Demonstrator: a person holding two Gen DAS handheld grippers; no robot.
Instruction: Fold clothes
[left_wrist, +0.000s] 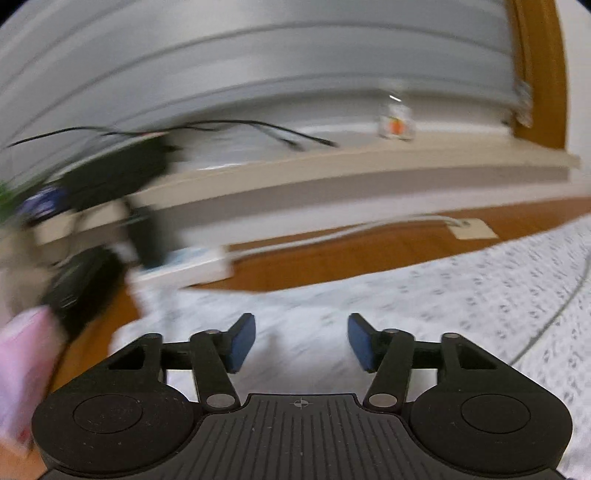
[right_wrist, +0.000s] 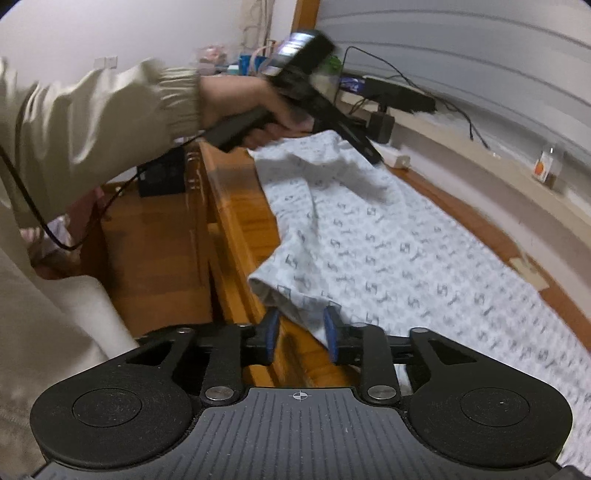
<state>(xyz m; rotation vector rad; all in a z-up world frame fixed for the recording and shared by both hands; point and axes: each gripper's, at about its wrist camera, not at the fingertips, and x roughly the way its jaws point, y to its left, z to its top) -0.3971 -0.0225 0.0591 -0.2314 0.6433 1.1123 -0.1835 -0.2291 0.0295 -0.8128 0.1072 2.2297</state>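
Patterned garment (right_wrist: 388, 236) on wooden table (right_wrist: 236, 221), hem between right tool (right_wrist: 301, 334) pads

Both fisheye views are evenly and softly lit, with no glare and only faint shadows. The left wrist view is heavily smeared by motion, worst to the left of the pale shelf (left_wrist: 332, 162), where dark shapes streak; straight lines bow towards the dark corners. In the right wrist view, the patterned cloth (right_wrist: 388, 236) blurs, and the sleeve (right_wrist: 92, 122) above it smears.
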